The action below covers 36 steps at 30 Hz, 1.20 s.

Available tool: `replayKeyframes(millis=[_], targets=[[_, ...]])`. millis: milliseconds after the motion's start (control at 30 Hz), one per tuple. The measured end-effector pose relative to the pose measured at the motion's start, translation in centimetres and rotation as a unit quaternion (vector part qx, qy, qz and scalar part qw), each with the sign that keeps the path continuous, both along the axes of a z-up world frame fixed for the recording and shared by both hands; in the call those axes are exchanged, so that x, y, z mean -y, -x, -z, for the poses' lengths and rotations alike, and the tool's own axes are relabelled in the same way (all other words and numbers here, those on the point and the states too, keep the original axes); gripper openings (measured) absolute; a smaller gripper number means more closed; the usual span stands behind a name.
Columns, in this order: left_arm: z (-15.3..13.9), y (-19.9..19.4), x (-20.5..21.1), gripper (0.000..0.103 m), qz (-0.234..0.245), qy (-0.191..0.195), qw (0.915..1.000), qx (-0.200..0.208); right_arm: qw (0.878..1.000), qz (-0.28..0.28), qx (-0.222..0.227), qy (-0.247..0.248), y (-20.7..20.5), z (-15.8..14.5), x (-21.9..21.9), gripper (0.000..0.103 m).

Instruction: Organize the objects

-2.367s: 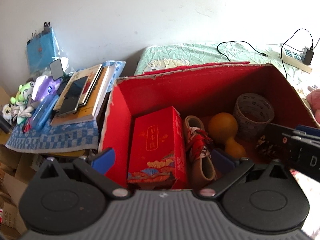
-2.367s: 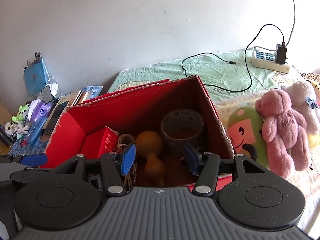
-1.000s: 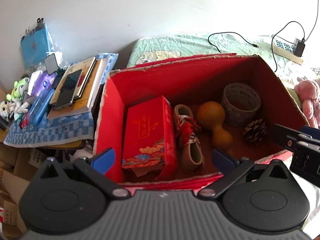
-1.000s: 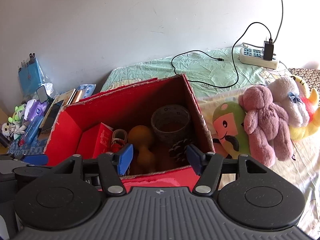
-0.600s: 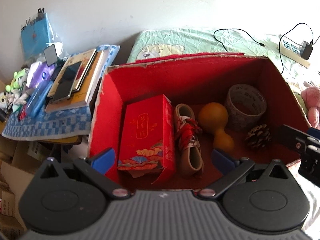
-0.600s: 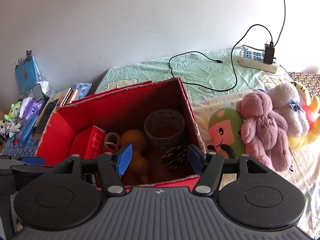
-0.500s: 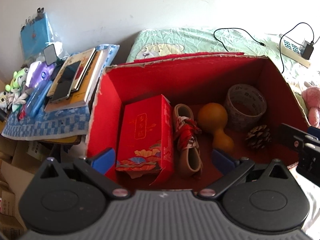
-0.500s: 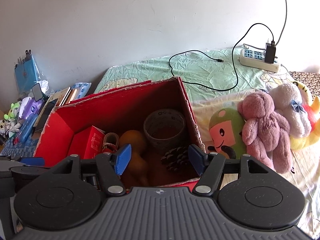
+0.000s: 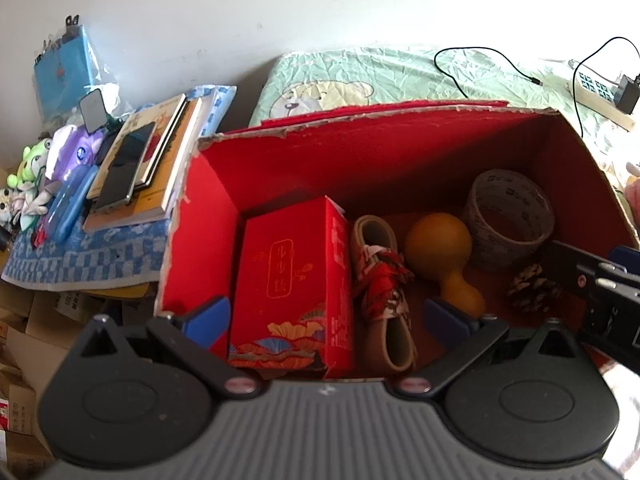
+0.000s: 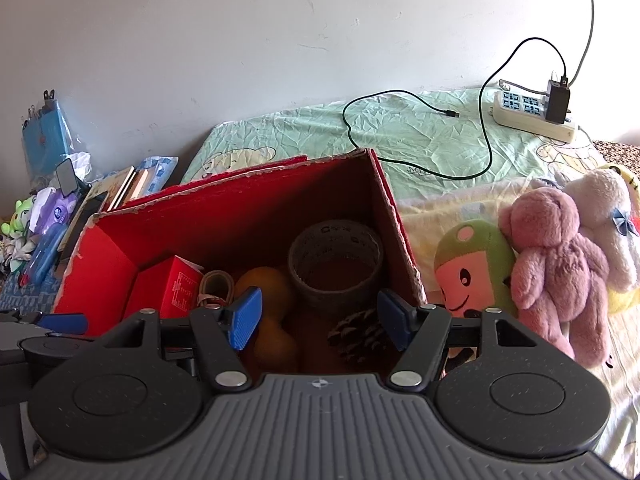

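An open red cardboard box (image 9: 372, 152) sits on the bed. Inside lie a red carton (image 9: 288, 280), a small shoe with red laces (image 9: 382, 292), an orange gourd (image 9: 440, 252), a tape roll (image 9: 508, 220) and a pine cone (image 9: 532, 292). The box also shows in the right wrist view (image 10: 240, 216), with the gourd (image 10: 268, 304), tape roll (image 10: 336, 264) and pine cone (image 10: 360, 336). My left gripper (image 9: 328, 320) is open and empty over the box's near edge. My right gripper (image 10: 320, 320) is open and empty above the pine cone.
Plush toys lie right of the box: a green-and-pink one (image 10: 468, 272), a pink bear (image 10: 556, 264) and a white one (image 10: 608, 220). A power strip (image 10: 532, 116) with a black cable (image 10: 400, 120) lies behind. Books with a phone (image 9: 132, 168) sit on a blue cloth at left.
Both grippers drew back and rose from the box, then the left came slightly closer again. The pine cone now lies uncovered on the box floor. Both grippers stay open.
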State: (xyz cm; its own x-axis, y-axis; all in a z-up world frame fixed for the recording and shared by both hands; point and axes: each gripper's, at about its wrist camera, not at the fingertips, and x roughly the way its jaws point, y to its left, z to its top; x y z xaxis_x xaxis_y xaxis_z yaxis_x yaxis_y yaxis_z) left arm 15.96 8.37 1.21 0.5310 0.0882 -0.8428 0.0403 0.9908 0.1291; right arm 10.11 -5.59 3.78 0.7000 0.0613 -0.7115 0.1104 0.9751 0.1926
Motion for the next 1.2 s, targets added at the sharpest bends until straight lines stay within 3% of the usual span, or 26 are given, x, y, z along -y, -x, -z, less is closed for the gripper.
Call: replayKeyframes(millis=[667, 1200], targets=[[1.8, -2.2, 0.1, 0.103, -0.002, -0.001, 0.9996, -0.030, 1.000, -0.010, -0.004, 0.008, -1.7, 0.8, -0.2, 0.068], [1.4, -1.9, 0.0, 0.103, 0.005, -0.003, 0.9998, -0.019, 1.000, 0.002, -0.003, 0.000, -0.9, 0.3, 0.0, 0.068]])
